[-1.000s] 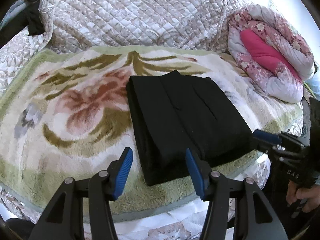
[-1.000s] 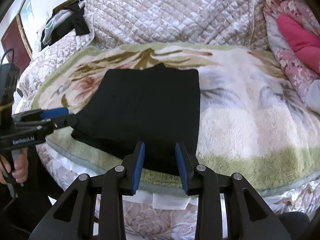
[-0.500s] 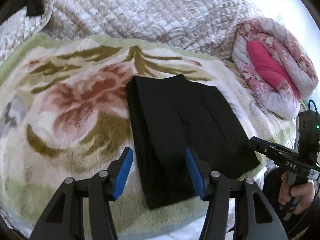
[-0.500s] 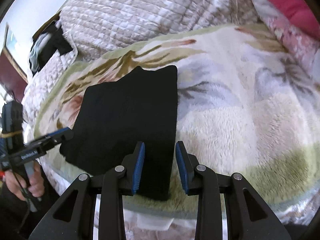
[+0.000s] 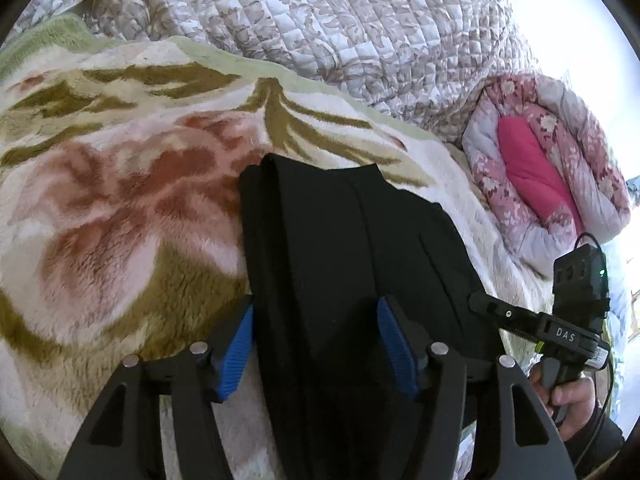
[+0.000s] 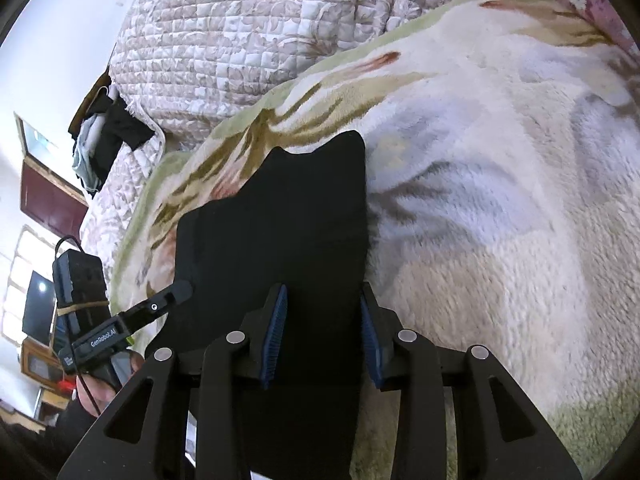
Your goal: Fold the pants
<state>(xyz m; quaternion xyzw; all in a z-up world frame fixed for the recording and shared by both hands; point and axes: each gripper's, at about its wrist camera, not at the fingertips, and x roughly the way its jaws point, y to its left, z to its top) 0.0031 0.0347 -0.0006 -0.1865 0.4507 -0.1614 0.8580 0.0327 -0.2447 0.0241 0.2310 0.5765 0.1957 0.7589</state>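
Black pants (image 5: 352,264), already folded into a flat rectangle, lie on the floral plush blanket (image 5: 120,240) on the bed, near its front edge.

Left tool (image 5: 316,340): jaws opening, fairly wide. Blue pads (image 5: 236,354) sit either side of the near left part of the pants, cloth runs between them, no pad pressing on it as far as I can see. Nothing gripped.

Right tool (image 6: 322,332): jaws narrower, also opening. It straddles the near right edge of the pants; the fabric fills the gap between the pads, but contact can't be confirmed, black on black. In the left view the right tool's tip sits at the pants' right edge, with a hand (image 5: 568,396) on its handle.

Around: beige quilted cover (image 5: 360,20) bunched behind the blanket, rolled pink floral duvet (image 5: 560,168) at the right, dark clothes pile (image 6: 108,136) at far left in the right view.
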